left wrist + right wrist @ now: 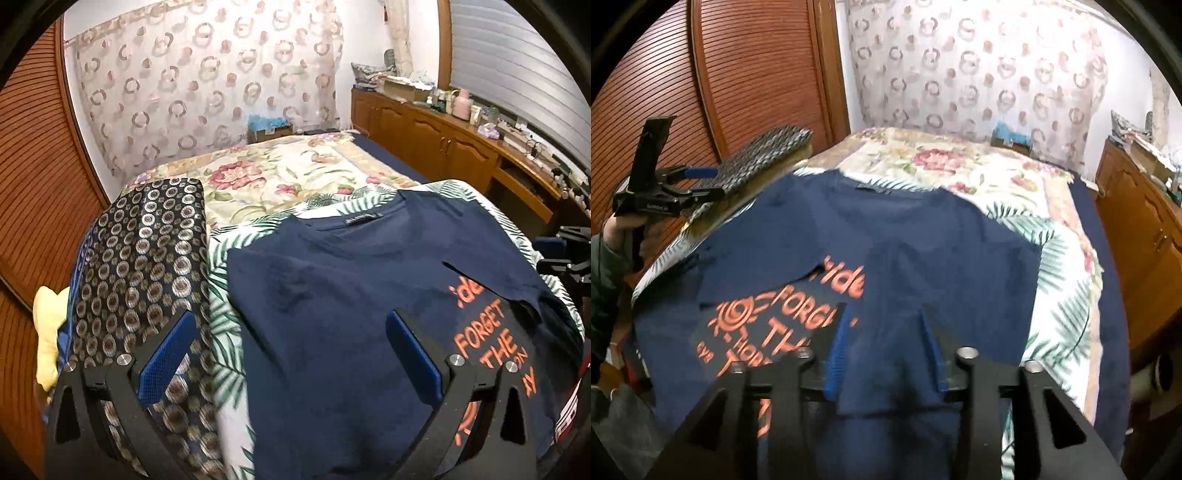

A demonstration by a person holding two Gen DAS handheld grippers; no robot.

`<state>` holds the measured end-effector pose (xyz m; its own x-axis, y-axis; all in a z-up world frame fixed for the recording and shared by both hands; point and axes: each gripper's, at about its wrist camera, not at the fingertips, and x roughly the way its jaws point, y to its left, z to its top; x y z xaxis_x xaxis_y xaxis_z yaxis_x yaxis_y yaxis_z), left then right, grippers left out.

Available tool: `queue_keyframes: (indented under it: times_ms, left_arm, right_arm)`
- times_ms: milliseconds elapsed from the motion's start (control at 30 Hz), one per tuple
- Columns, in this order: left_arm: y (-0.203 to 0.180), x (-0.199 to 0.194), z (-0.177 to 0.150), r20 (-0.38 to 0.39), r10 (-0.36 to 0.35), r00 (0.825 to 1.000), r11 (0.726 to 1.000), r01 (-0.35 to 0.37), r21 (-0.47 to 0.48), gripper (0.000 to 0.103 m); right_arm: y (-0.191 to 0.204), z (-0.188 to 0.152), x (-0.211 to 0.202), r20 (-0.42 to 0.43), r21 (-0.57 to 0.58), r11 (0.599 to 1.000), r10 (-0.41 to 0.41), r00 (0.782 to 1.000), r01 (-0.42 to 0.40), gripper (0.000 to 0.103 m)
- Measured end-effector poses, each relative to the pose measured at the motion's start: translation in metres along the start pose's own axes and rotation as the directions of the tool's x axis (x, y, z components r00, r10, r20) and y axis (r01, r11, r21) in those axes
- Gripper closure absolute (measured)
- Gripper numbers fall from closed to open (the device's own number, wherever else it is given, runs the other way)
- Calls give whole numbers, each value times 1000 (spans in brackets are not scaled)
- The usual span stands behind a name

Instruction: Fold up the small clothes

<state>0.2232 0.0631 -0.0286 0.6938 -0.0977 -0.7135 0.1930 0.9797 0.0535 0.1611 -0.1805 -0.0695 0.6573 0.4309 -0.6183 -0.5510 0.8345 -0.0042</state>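
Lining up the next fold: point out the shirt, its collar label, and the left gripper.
shirt (pixel 332 314): left wrist view, plain navy folded-over side.
collar label (pixel 360 216): left wrist view, tag inside the neckline.
left gripper (pixel 291 354): left wrist view, midway between its blue fingertips.
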Motion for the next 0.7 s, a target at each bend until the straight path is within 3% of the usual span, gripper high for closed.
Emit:
queue_keyframes:
  times_ms: [133,367,433,533,700]
  left_arm:
    - [5,16,16,-34,-15,999,1000,15,-3,0]
    - [-1,50,37,-87,-39,995,999,38,-4,36]
    - [-3,61,41,-112,-33,993,999,33,-7,41]
    - [-1,81,44,-143,-13,990,1000,10,-26,46]
    - [2,108,46,-183,21,983,998,-31,-52,46]
  right_arm:
    - [-18,6,24,-15,5,999,-35,999,35,56]
    - [-50,16,85,-95,24,995,-90,991,93,56]
    - [-56,17,95,-108,32,995,-90,990,94,56]
    - [-56,17,101,-91,14,995,-100,991,102,56]
    - [-60,17,106,-77,28,997,-69,995,71,51]
